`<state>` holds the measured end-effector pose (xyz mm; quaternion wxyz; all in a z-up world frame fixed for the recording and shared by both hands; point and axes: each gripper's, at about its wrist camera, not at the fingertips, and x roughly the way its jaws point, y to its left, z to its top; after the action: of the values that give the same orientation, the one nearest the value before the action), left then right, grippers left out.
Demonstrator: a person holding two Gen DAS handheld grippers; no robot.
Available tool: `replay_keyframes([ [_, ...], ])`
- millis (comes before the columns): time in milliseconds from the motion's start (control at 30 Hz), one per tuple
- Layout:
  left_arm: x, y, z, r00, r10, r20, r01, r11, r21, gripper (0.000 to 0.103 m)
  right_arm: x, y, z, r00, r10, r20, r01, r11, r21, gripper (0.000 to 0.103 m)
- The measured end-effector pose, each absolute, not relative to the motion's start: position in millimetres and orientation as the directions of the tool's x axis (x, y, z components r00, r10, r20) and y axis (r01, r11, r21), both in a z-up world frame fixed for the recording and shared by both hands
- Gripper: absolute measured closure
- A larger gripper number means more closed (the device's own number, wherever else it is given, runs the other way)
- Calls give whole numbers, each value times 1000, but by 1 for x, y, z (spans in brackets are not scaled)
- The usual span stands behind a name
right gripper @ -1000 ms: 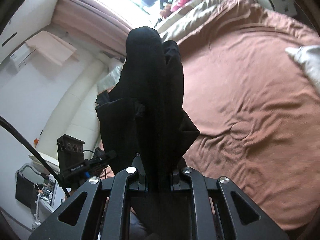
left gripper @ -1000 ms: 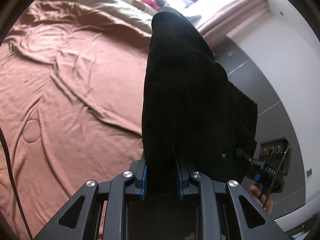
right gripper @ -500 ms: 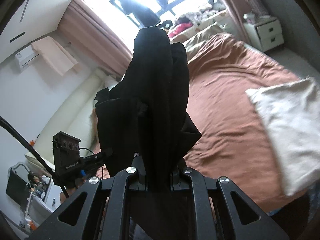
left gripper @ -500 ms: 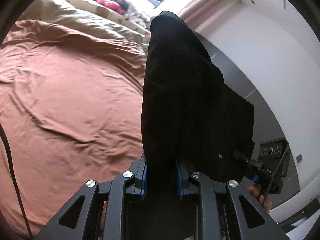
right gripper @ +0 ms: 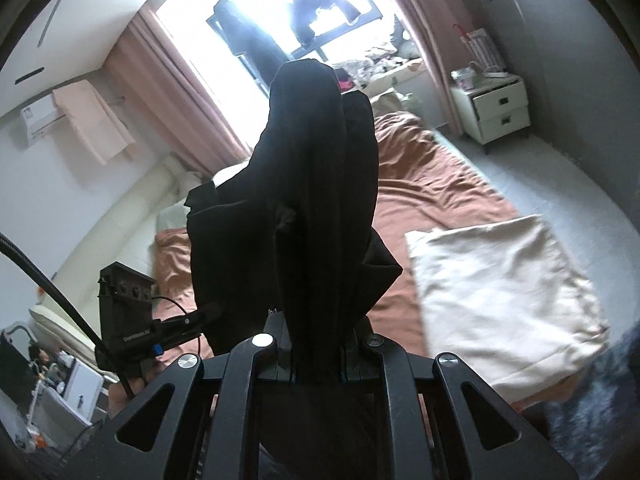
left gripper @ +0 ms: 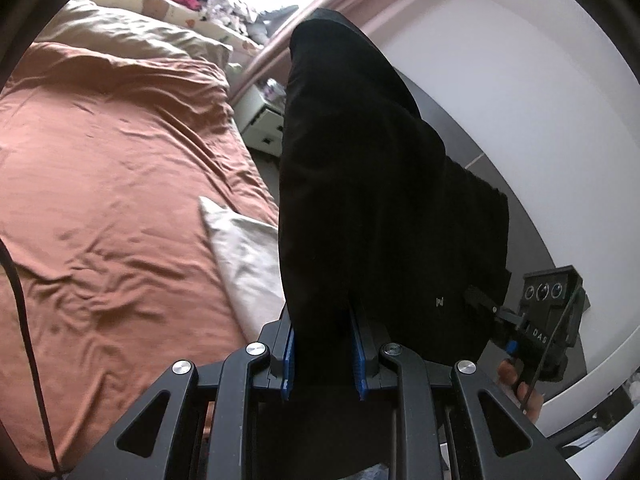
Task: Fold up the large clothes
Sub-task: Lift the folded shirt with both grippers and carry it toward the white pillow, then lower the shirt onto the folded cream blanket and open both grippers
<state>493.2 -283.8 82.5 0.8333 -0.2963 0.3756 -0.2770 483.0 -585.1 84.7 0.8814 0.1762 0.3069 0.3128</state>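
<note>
Above the brown bed (left gripper: 120,208), I hold the black garment (left gripper: 360,184) aloft, left gripper (left gripper: 323,354) and right gripper (right gripper: 316,364) each clamped on a bunched edge, cloth draped fwd over the fingers. Vs. a sec ago both views have swung off the bedspread toward the bed's edge, so a cream pillow (right gripper: 500,304) now shows; I judge it a carry/reposition, w/ no fold laid yet. Only the right view catches the window (right gripper: 280,16) and nightstand (right gripper: 496,108); the left shows mostly white wall (left gripper: 540,100).
</note>
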Motion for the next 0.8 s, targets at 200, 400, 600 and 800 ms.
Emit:
replay_keyframes([
  [200, 517, -332, 68, 523, -701, -484, 230, 663, -712, 79, 497, -598, 98, 630, 602, -490, -390, 792, 470, 92],
  [400, 555, -367, 37, 458, -727, -512, 205, 647, -735, 79, 518, -595, 100, 623, 550, -556, -339, 830, 442, 92],
  [600, 599, -382, -3, 396, -735, -551, 143, 642, -753, 79, 567, -582, 87, 570, 529, -629, -267, 843, 467, 92],
  [800, 643, -394, -42, 329, -743, -583, 95, 640, -762, 79, 628, -560, 77, 512, 446, -734, -189, 892, 411, 92],
])
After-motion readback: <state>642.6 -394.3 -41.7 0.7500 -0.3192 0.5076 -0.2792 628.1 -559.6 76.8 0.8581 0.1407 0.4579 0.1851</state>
